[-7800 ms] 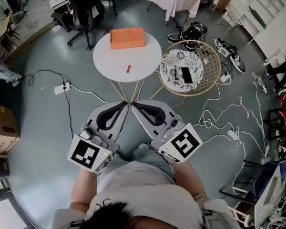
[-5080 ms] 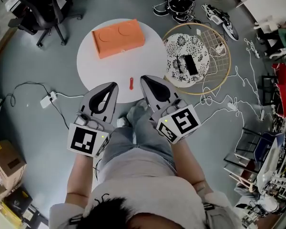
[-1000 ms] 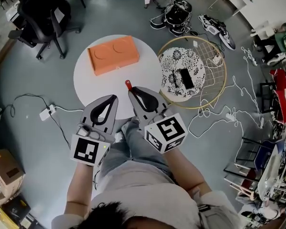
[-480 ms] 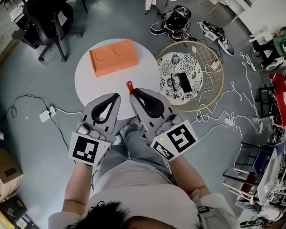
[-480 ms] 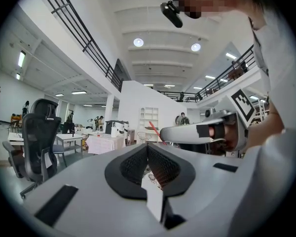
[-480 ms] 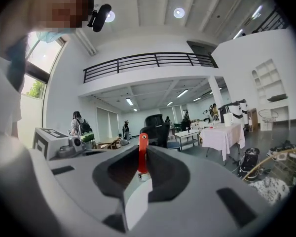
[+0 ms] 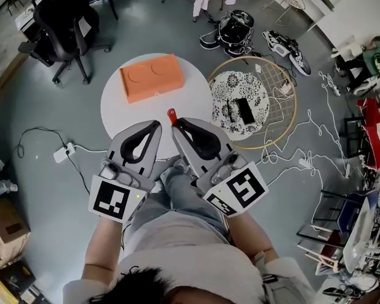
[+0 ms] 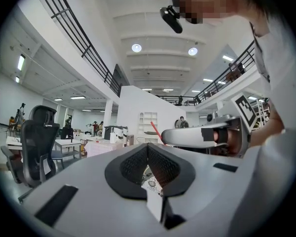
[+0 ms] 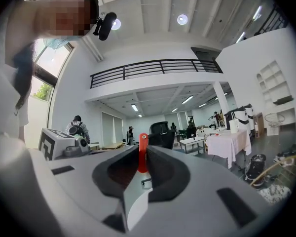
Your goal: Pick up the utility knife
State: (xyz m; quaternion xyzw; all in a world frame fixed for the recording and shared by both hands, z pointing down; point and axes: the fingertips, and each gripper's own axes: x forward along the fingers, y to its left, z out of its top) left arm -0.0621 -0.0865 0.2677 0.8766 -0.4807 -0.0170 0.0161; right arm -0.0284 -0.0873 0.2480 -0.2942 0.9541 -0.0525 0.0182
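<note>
Your right gripper [image 7: 173,121] is clamped on the red knife [image 7: 171,113], one end jutting just past its tips, above the table [image 7: 120,106]. Your left gripper [image 7: 156,125], just beside it, is closed on nothing. The pickup looks all but done; next, keep the grip firm and level. Count: one knife, one box [image 7: 149,76] beyond the tips, one table, two grippers.

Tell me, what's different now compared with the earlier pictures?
The red utility knife lay on the white round table earlier. Now the right gripper is clamped on it and has lifted it off. The person also stepped up to the table. The left gripper stays shut and empty, and the orange box has not moved.
</note>
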